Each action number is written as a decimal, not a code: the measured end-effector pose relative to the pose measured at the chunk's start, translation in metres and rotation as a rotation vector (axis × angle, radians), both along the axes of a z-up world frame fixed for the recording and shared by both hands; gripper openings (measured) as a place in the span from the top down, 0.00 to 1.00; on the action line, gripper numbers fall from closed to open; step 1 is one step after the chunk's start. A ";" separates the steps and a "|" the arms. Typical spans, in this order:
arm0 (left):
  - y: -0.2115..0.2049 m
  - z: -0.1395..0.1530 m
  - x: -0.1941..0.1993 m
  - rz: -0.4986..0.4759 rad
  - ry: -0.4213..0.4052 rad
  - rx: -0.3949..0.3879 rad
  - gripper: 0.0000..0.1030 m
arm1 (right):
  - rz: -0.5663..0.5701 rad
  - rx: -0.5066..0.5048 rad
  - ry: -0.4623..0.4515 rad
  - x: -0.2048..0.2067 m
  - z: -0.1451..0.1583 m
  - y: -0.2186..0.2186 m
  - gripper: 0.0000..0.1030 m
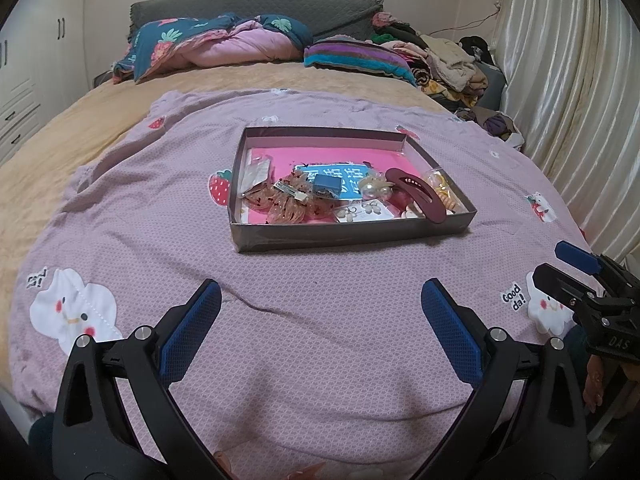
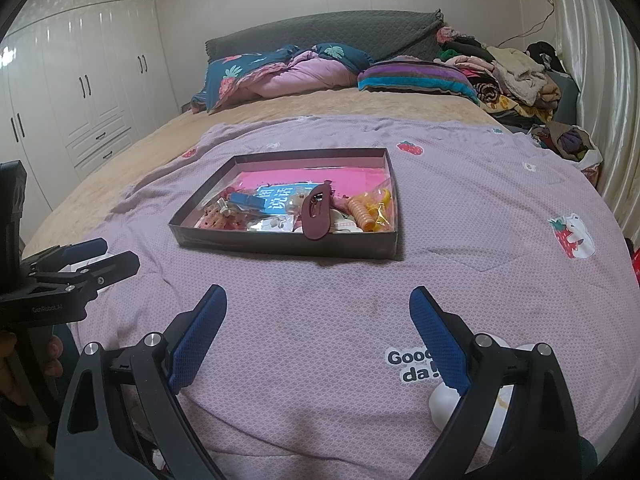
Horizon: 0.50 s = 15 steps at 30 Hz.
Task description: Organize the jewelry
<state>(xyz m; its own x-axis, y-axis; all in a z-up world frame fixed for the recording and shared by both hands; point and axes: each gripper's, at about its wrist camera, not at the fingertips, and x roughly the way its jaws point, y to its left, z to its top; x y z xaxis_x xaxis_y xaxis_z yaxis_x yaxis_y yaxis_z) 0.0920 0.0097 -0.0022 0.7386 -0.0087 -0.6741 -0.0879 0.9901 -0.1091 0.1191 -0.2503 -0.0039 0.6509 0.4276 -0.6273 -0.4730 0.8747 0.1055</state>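
The left hand-held gripper [image 1: 321, 312] hangs over the bed with its blue pads spread wide and nothing between them; the right hand-held gripper [image 2: 318, 318] is likewise released and empty. Each shows at the edge of the other's view, side by side at the bed's near end. Straight ahead of both, well apart from the fingertips, lies a shallow dark tray [image 1: 352, 236] on the lilac quilt [image 1: 320, 360]. Inside it, jewelry is crowded toward the near wall: a maroon hair clip [image 1: 420, 196], a small blue box [image 1: 327, 185], an amber bow clip [image 1: 286, 200] and a coiled orange hair tie [image 2: 361, 212]. Bare quilt stretches between grippers and tray and around it. The right wrist view alone shows the white wardrobe [image 2: 80, 80] far left; both show curtains [image 1: 568, 100] close on the right.
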 end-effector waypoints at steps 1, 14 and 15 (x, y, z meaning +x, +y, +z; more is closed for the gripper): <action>0.000 0.000 0.000 0.001 0.001 0.000 0.09 | 0.000 0.000 0.000 0.000 0.000 0.000 0.11; -0.001 0.000 -0.001 0.005 0.003 0.003 0.09 | 0.000 -0.001 0.000 0.000 0.000 0.000 0.11; -0.001 0.000 -0.001 0.005 0.002 0.002 0.09 | 0.001 -0.001 0.000 0.000 0.000 0.000 0.11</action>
